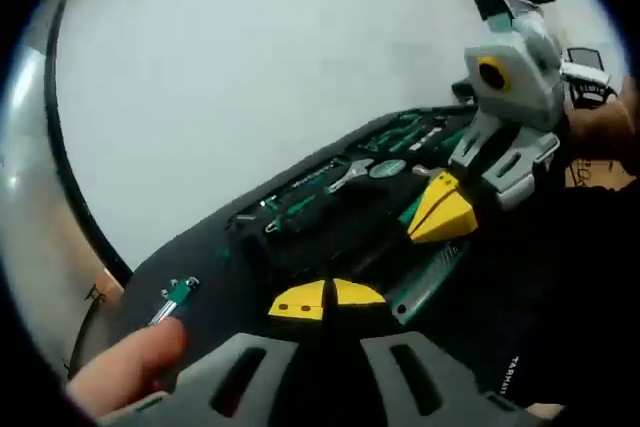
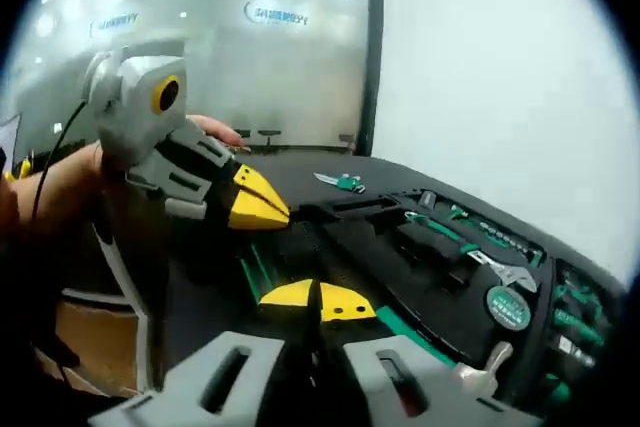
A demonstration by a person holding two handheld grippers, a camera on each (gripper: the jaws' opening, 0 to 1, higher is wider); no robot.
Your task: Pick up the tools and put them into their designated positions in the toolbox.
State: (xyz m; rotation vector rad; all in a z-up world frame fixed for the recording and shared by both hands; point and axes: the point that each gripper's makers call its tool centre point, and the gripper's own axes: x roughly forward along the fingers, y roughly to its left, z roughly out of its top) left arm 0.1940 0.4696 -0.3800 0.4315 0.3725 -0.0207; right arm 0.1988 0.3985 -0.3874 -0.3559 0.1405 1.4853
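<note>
The open black toolbox [image 1: 300, 232] [image 2: 400, 247] lies on a dark table, with green-handled tools in its slots. Among them are a silver wrench [image 2: 502, 270] [image 1: 348, 175] and a round green disc [image 2: 508, 308]. A small green-handled tool [image 1: 176, 295] [image 2: 340, 182] lies loose on the table beyond the box. My left gripper [image 1: 325, 299] [image 2: 256, 201] is shut over the near edge of the box, its yellow tips together with nothing seen between them. My right gripper [image 2: 318, 299] [image 1: 440, 209] is shut likewise, hovering over the box close to the left one.
A person's thumb [image 1: 130, 357] shows beside the left gripper, and a hand [image 2: 215, 129] holds it from behind. A white wall [image 1: 250, 67] rises past the table, with a black post [image 2: 372, 47] at its edge. A silver handle [image 2: 485, 367] lies at the box's near corner.
</note>
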